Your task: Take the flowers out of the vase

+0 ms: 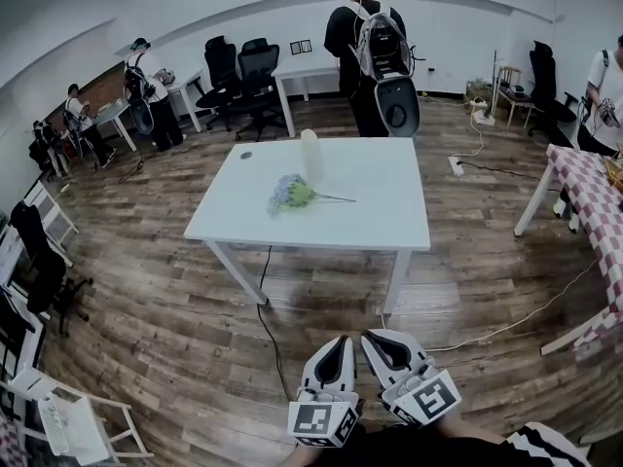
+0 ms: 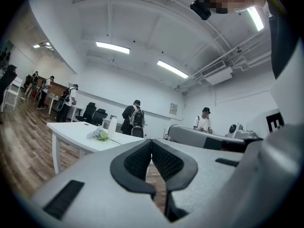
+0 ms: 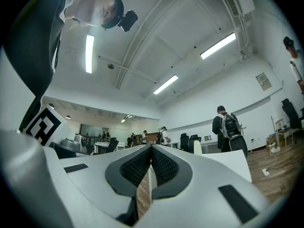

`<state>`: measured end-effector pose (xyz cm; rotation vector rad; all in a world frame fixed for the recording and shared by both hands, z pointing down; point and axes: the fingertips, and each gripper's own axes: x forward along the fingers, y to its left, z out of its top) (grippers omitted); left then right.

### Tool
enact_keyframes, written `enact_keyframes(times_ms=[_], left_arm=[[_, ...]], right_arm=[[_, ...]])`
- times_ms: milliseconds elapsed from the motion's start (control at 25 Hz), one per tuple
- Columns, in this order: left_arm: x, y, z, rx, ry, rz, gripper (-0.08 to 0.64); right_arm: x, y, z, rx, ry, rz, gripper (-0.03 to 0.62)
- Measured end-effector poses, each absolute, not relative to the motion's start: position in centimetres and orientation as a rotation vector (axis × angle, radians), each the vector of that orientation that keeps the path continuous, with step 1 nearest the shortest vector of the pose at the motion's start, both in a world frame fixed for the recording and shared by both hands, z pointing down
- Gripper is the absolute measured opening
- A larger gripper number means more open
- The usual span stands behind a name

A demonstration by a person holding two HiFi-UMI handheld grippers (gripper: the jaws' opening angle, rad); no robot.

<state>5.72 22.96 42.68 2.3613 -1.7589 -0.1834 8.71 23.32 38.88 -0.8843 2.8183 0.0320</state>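
A bunch of pale blue and green flowers [image 1: 292, 195] lies on its side on the white table [image 1: 389, 224], stem toward the right. Just behind it the white vase [image 1: 311, 154] stands upright, with no flowers in it. Both grippers hang side by side well short of the table's near edge, over the wooden floor. My left gripper [image 1: 341, 342] and right gripper [image 1: 371, 339] are shut and hold nothing. In the left gripper view, the flowers [image 2: 100, 134] and vase [image 2: 112, 125] show far beyond the shut left gripper [image 2: 151, 142]. Past the shut right gripper [image 3: 151, 148] the vase [image 3: 197, 147] shows.
A person with a backpack [image 1: 378, 52] stands at the table's far side. Black office chairs [image 1: 243, 71] are behind. A cable [image 1: 269, 319] runs across the floor under the table. A checkered table [image 1: 592, 191] is at the right, a white chair [image 1: 70, 422] at the lower left.
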Motion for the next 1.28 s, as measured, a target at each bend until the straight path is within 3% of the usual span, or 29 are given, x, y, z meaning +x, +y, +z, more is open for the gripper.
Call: enact_keyframes(times_ms=[400, 1280], left_arm=[[12.0, 24.4, 42.2, 2.389, -1.757, -0.159, 0.006], [12.3, 25.0, 41.4, 2.417, -1.759, -0.154, 0.006]], right_arm=[[14.3, 24.2, 38.1, -0.866, 2.82, 0.036, 0.018], [14.2, 25.3, 37.2, -0.845, 2.83, 0.109, 0.017]])
